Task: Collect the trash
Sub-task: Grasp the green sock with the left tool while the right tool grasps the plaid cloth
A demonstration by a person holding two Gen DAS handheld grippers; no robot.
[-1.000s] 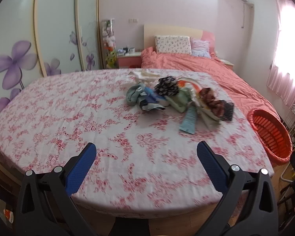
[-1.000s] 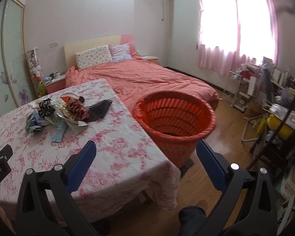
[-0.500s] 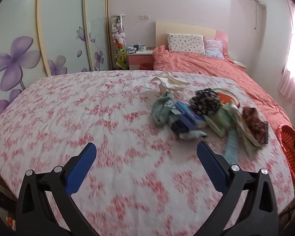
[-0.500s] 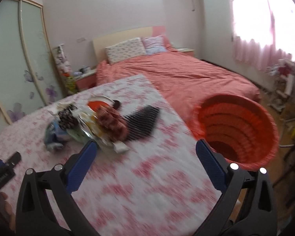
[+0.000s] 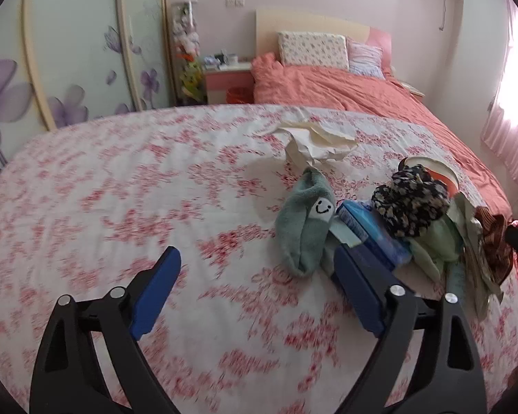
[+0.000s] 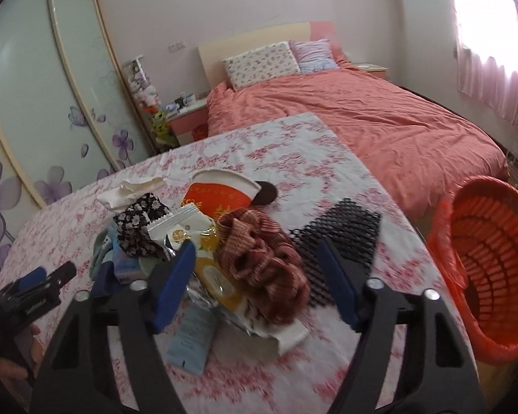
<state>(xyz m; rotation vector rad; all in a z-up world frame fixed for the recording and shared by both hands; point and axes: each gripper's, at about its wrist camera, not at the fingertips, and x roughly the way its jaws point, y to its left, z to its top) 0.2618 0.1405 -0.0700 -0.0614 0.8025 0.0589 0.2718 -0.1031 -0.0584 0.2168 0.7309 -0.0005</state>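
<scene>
Lying between the right gripper's [image 6: 257,276] fingers: brown scrunchie [image 6: 264,258].

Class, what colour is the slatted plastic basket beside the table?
Orange-red slatted plastic basket; clearest in the right wrist view.

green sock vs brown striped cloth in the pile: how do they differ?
The green sock is plain, with a smiley face; the brown striped cloth is striped. The green sock lies flat on the pile's wardrobe side; the brown striped cloth is bunched on wrappers at the orange basket side. Both are soft fabric, held by neither gripper.
</scene>
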